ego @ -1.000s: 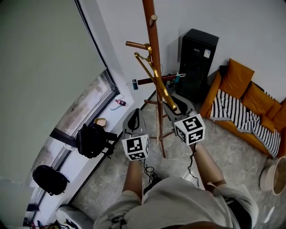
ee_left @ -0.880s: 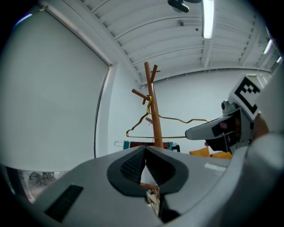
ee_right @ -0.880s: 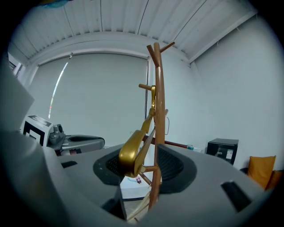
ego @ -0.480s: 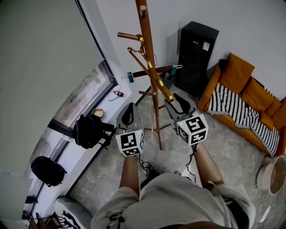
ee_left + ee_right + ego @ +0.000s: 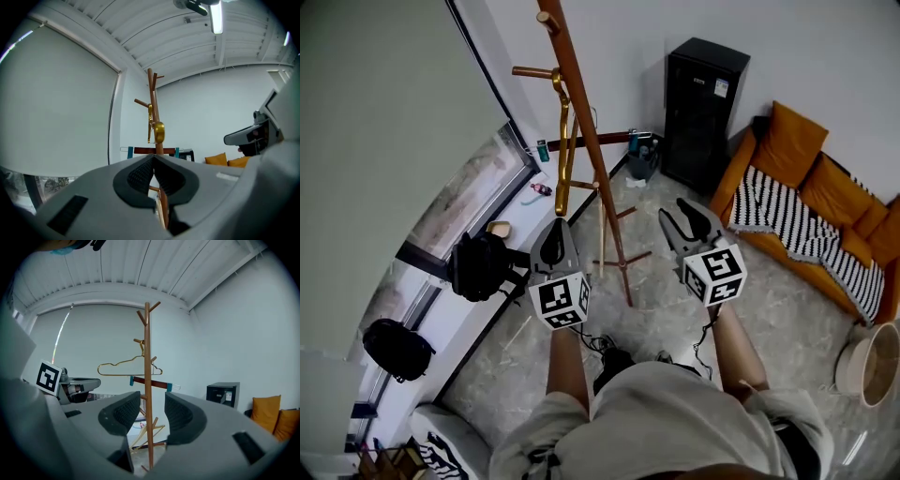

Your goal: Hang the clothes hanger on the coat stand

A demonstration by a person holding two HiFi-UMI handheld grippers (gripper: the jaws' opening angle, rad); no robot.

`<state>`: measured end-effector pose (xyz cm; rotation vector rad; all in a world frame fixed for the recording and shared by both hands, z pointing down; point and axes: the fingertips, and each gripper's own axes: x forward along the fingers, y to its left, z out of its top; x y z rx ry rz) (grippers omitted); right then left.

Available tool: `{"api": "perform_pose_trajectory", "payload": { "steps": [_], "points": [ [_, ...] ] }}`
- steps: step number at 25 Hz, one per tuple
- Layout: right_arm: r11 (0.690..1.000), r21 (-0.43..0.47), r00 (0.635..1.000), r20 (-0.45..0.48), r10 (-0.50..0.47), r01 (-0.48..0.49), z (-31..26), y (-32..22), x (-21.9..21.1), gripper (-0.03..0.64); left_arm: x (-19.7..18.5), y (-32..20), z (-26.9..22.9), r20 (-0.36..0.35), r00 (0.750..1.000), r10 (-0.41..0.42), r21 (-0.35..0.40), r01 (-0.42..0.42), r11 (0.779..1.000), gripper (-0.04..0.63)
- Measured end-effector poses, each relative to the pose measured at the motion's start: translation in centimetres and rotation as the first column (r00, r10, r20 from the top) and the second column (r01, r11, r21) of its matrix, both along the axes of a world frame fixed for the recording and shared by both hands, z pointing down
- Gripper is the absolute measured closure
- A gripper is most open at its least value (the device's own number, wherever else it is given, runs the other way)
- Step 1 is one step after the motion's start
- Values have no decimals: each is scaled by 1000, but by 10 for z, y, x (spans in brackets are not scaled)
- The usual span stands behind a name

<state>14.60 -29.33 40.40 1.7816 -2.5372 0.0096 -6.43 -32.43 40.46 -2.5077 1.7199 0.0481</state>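
Note:
The brown wooden coat stand [image 5: 581,141] rises from the floor ahead of me. A gold wire hanger [image 5: 563,141] hangs free from a peg on the stand's left side, and no gripper touches it. The right gripper view has the hanger [image 5: 126,365] side-on, the left gripper view has the same hanger [image 5: 157,131] edge-on against the stand [image 5: 151,101]. My left gripper [image 5: 553,227] is shut and empty, just below the hanger's lower end. My right gripper [image 5: 682,210] is open and empty, right of the pole. Its jaws frame the stand [image 5: 147,394] from a distance.
A second hanger with a brown bar and teal clips [image 5: 586,142] hangs lower on the stand. A black cabinet [image 5: 703,108] stands at the wall, and an orange sofa with a striped blanket [image 5: 811,202] at the right. Two black backpacks [image 5: 480,269] sit by the window, a basket [image 5: 870,366] at the far right.
The gold hanger slanted from the peg down to my right gripper; now it hangs straight from the peg. The right gripper has let go and drawn back to the right.

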Motion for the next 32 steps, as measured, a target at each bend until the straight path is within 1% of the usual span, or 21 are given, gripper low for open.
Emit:
{"api": "perform_pose_trajectory", "payload": {
  "steps": [2, 5, 7, 10, 11, 14, 17, 20, 24, 28, 30, 32],
  "points": [
    [1000, 6, 1000, 6, -2, 1, 0, 9, 11, 459, 5, 11, 3, -1, 1000, -14, -10, 14, 1000, 587],
    [1000, 14, 1000, 3, -17, 17, 2, 24, 16, 471, 7, 31, 11, -1, 999, -35, -25, 35, 999, 587],
    [999, 28, 1000, -8, -23, 23, 4, 36, 17, 494, 7, 46, 15, -3, 999, -50, -30, 50, 998, 586],
    [998, 58, 1000, -15, -9, 10, 5, 51, 25, 562, 9, 67, 17, -5, 997, -71, -32, 71, 997, 587],
    [998, 67, 1000, -14, -4, 5, 4, 55, 28, 573, 10, 73, 17, -5, 997, -76, -32, 76, 997, 586],
    [996, 85, 1000, -11, 0, 1, 2, 66, 34, 595, 12, 91, 14, -5, 996, -86, -31, 85, 996, 587],
    [994, 112, 1000, -21, -5, 7, -3, 76, 33, 604, 10, 107, 12, -22, 995, -94, -33, 93, 995, 587],
    [989, 146, 999, -44, -3, 10, -6, 88, 31, 607, 12, 120, 11, -35, 996, -87, -33, 86, 996, 587],
    [982, 189, 999, -49, 0, 9, -9, 102, 22, 611, 16, 135, 12, -37, 998, -58, -26, 57, 998, 587],
    [984, 179, 998, -64, 7, 5, -7, 113, 8, 612, 11, 142, 18, -37, 999, -27, -33, 26, 999, 587],
    [986, 167, 998, -60, 13, -3, -9, 117, 3, 612, 4, 145, 18, -42, 999, -18, -38, 17, 999, 587],
    [985, 173, 999, -51, 18, -9, -14, 120, -2, 612, -5, 147, 17, -48, 999, -13, -37, 11, 999, 587]
  ]
}}
